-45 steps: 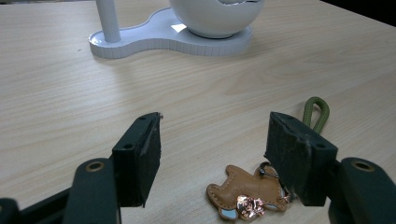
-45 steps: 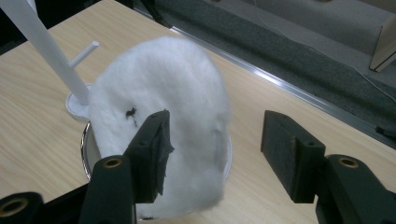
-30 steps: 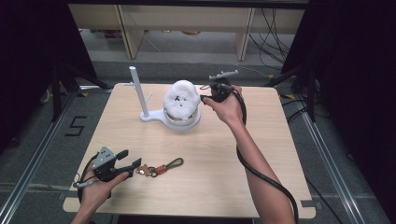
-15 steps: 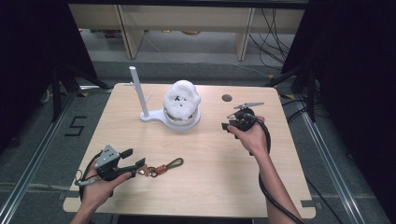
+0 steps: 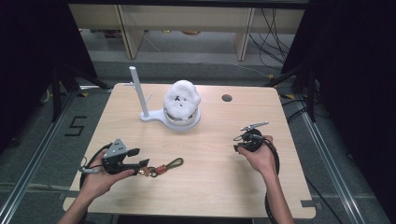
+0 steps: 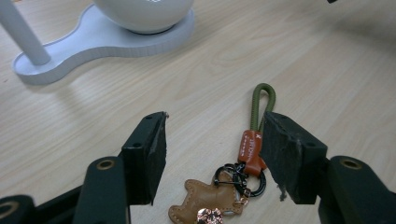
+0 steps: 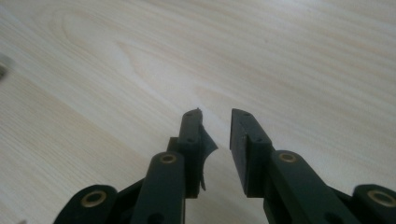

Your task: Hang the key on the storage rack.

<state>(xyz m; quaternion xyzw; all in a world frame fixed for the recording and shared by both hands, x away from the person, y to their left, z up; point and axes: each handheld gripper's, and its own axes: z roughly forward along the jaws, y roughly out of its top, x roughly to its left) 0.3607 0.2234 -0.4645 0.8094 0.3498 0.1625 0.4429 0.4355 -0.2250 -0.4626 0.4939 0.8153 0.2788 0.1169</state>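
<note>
Left gripper (image 5: pixel 142 164) sits low at the near-left of the table (image 5: pixel 215 186), jaws spread wide, holding nothing. Keychain (image 5: pixel 161 167) lies flat on the table just in front of it. In the left gripper view the keychain (image 6: pixel 233 182) lies between the two jaws: brown leather bear charm (image 6: pixel 208 205) nearest the camera, black clasp ring (image 6: pixel 240 179) next, orange tab (image 6: pixel 251 148), then green cord loop (image 6: pixel 261 105) pointing away. Right-hand jaw pad is just beside the tab and cord; cannot tell if it touches. Left-hand jaw stands apart from the charm.

Right gripper (image 5: pixel 239 148) is at the right side of the table, well apart from the keychain, held in the person's right hand (image 5: pixel 259 156). In the right gripper view its jaws (image 7: pixel 217 135) stand at a narrow gap with nothing between them, bare wood beyond.

White stand (image 5: pixel 154 116) with upright post (image 5: pixel 138 91) sits at the far middle of the table, a white fluffy thing (image 5: pixel 182 100) resting on its round base. Small dark hole (image 5: pixel 227 98) in the tabletop to its right.
</note>
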